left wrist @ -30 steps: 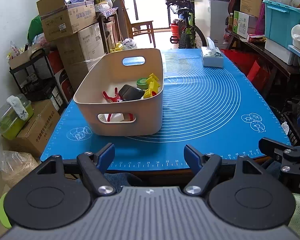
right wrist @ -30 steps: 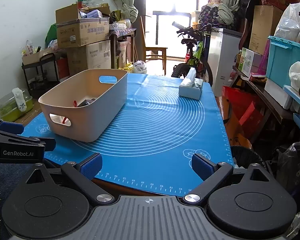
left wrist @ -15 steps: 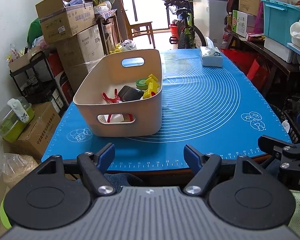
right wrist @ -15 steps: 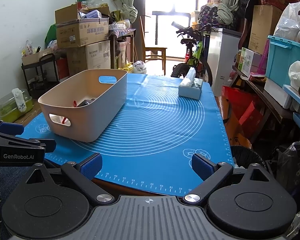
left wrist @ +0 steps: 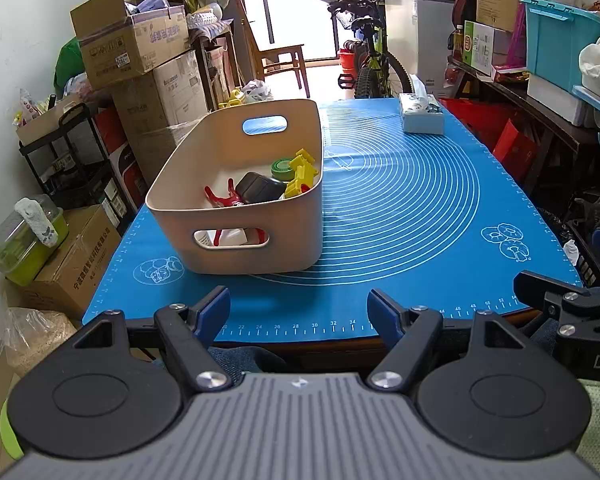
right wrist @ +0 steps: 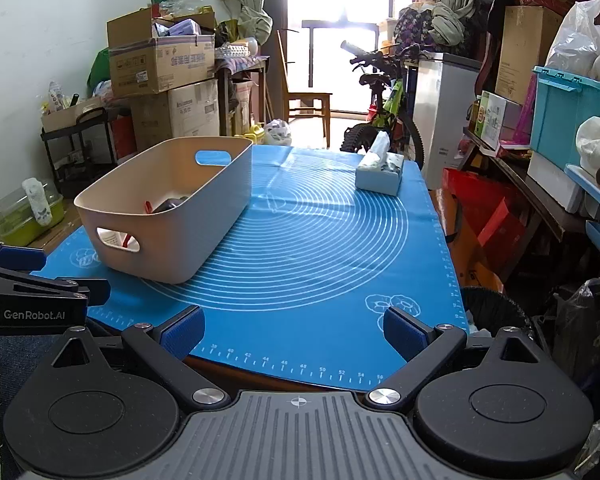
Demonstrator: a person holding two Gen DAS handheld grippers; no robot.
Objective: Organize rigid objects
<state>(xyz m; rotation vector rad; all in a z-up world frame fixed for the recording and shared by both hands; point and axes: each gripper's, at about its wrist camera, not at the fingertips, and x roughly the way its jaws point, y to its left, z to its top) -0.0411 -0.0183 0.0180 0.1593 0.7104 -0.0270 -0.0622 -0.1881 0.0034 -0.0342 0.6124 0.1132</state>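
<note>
Far left, off the surface: stacked cardboard boxes (left wrist: 134, 46) against the wall, a black rack below them, a green lidded container (left wrist: 24, 246) on another carton.

On the left part of the blue mat (left wrist: 400, 208): a beige bin (left wrist: 236, 216) with cut-out handles, standing upright. Inside it, a red clamp-like piece (left wrist: 224, 199), a dark boxy item (left wrist: 260, 188) resting against it, a green round item (left wrist: 281, 168) and yellow plastic pieces (left wrist: 302, 174) toward the right wall, something white visible through the near handle slot. Exact nature of the white item: cannot tell.

Near edge of the surface, left side: left hand-held gripper (left wrist: 299, 312), released, blue pads (left wrist: 214, 312) well apart with nothing between them, held short of the bin and not touching it.

Middle of the mat: bare concentric rings, printed ruler marks along the near edge.

Near edge, further right: right hand-held gripper (right wrist: 294, 334), likewise released, jaws spread wide over the mat's edge, empty.

Far right corner of the mat: a tissue box (left wrist: 422, 118), a tissue sticking up, well apart from the bin.

Beyond the surface: a wooden chair (right wrist: 306, 100) by the bright doorway, a bicycle (right wrist: 384, 108). Far right: a teal crate (left wrist: 560, 38) on a cluttered shelf.
</note>
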